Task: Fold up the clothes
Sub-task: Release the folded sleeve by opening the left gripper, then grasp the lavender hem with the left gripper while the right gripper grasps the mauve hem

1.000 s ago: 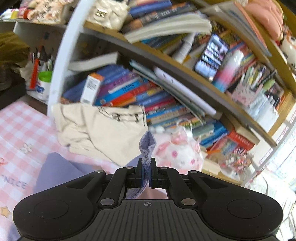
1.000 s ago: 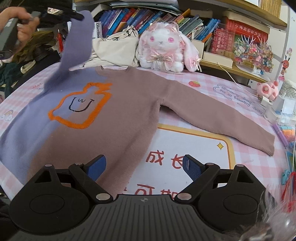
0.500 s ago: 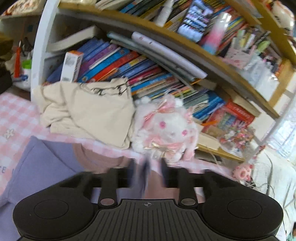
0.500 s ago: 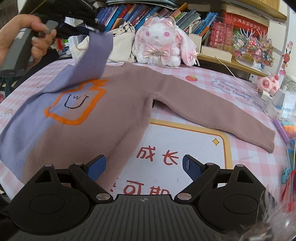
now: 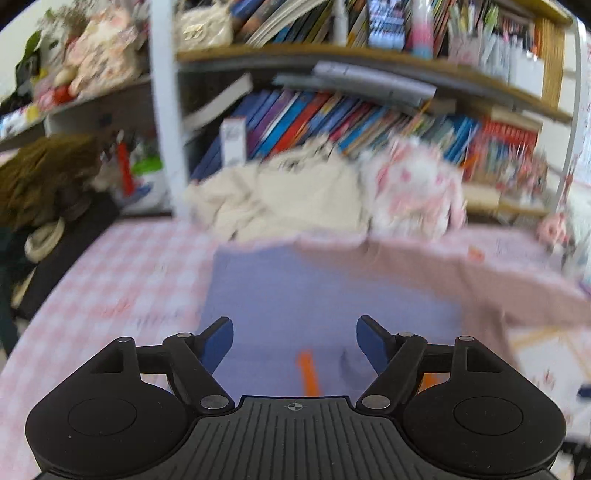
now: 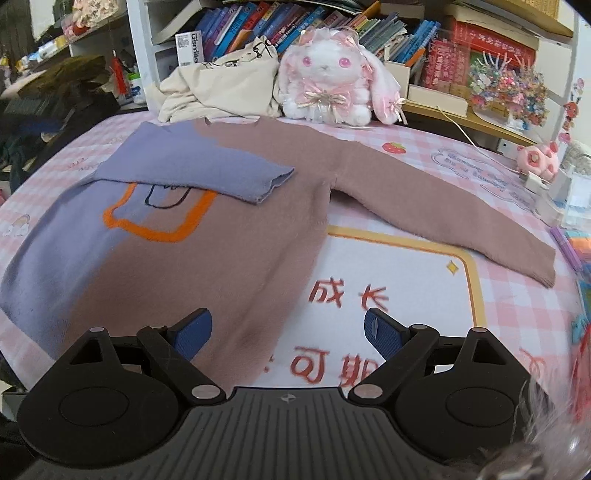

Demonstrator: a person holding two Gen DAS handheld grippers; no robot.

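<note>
A purple and brown sweater point(image 6: 236, 236) with an orange outline lies flat on the pink checked table point(image 6: 461, 155). Its purple sleeve point(image 6: 207, 170) is folded across the chest. Its brown sleeve point(image 6: 443, 214) stretches out to the right. My right gripper point(image 6: 288, 328) is open and empty above the sweater's lower hem. My left gripper point(image 5: 295, 339) is open and empty over the purple part of the sweater point(image 5: 314, 295); that view is blurred.
A cream garment point(image 6: 221, 92) and a pink plush rabbit point(image 6: 332, 81) sit at the table's far edge, against bookshelves point(image 6: 295, 22). A white mat with red characters point(image 6: 388, 288) lies under the sweater. Small boxes and toys point(image 6: 554, 177) stand at the right.
My left gripper has let go of the purple sleeve, which now lies folded over the sweater's chest. The left gripper has opened and dropped lower. The right gripper has stayed open.
</note>
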